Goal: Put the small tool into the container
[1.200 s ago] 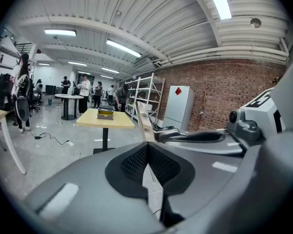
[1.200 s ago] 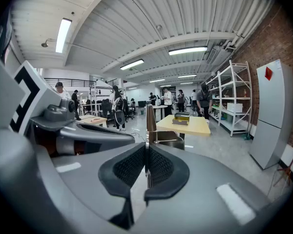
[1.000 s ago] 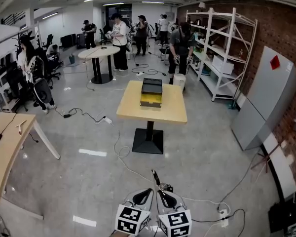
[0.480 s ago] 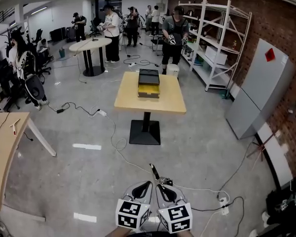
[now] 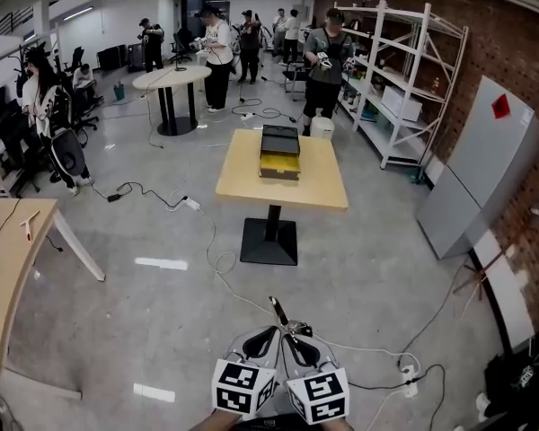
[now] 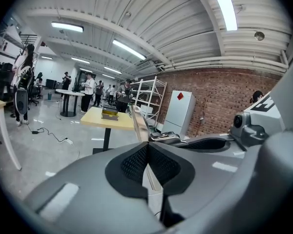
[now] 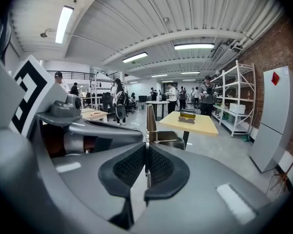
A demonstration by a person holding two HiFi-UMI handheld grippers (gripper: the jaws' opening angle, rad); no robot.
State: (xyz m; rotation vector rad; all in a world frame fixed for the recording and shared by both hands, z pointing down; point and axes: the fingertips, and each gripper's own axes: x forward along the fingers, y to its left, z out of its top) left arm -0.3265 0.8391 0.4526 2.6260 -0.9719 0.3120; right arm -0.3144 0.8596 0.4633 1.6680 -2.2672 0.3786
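2 grippers [image 6: 147,150] [image 7: 146,155] tight on small tool [image 5: 277,311]

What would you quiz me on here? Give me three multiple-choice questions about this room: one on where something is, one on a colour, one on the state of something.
1. Where is the container?
A. on the square table
B. on the floor
C. on the white shelves

2. What colour is the container's lower part?
A. red
B. yellow
C. blue

3. What state is the left gripper in?
A. open and empty
B. shut on a cable
C. shut on the small tool

Answers:
1 A: the container sits on the tabletop, toward its far side.
2 B: a yellow band shows under the black top.
3 C: the left gripper view shows the jaws pressed together on the thin tool.
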